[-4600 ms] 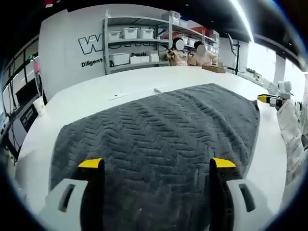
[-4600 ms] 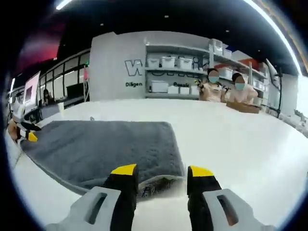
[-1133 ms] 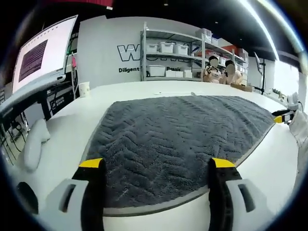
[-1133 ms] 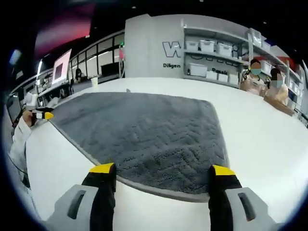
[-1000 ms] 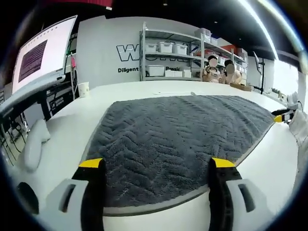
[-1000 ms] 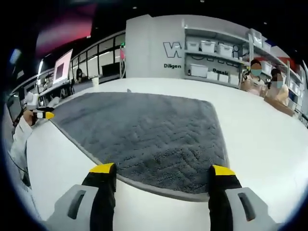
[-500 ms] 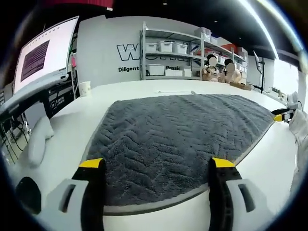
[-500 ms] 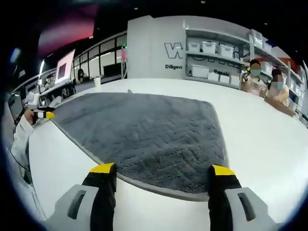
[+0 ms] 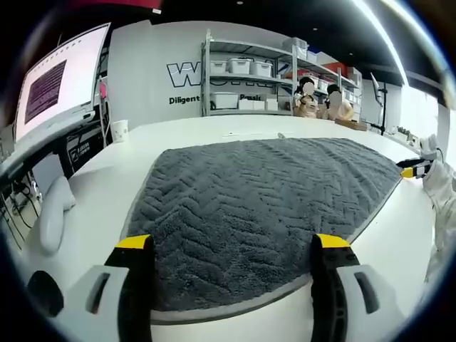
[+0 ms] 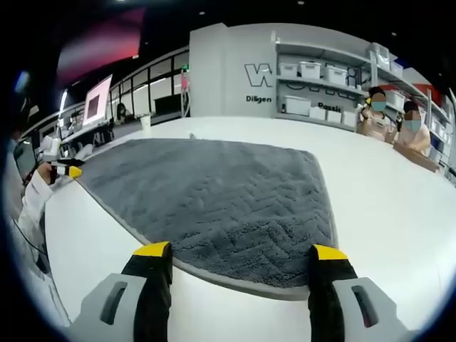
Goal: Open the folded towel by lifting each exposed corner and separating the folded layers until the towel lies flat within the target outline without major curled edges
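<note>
Gray towel (image 9: 263,206) spread flat across the middle of the white tabletop (image 9: 92,185). Left claw (image 9: 231,246) wide open at the bottom, holding nothing. Right claw (image 10: 242,253) wide open too, empty, at the towel's near edge. Shelves (image 10: 320,89) far up top.

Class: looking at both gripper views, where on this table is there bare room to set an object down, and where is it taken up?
Bare white table lies right of the grey towel, out toward the two seated people. Another strip runs along the towel's left edge, bordered by a paper cup. The towel takes up the middle.
</note>
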`<state>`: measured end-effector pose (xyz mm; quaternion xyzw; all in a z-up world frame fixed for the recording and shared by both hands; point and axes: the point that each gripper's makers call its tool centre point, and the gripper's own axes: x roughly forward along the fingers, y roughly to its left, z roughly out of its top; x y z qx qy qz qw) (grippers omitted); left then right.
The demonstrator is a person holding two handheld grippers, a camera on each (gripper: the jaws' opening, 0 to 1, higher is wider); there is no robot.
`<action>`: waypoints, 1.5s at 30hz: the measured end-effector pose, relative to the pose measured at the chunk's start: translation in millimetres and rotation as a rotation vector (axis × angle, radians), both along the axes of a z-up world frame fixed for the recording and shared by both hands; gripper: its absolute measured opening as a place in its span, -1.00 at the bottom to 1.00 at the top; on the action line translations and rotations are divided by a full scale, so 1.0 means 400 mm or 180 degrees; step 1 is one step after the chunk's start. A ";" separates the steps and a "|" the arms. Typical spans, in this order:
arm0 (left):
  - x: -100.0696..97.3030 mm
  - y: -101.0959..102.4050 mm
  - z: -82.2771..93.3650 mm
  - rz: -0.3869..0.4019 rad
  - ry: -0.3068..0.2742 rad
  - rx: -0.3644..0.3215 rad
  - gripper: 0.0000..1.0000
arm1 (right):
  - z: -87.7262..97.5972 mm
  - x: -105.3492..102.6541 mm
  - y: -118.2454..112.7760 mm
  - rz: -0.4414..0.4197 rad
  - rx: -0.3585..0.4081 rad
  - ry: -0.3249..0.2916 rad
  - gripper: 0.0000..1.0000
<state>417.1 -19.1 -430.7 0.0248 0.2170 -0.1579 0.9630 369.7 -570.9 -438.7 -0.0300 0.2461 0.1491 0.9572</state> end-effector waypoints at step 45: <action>0.405 -0.138 0.029 -0.0304 0.0013 0.0277 0.78 | 0.057 0.500 0.086 -0.0094 0.0036 -0.0269 0.62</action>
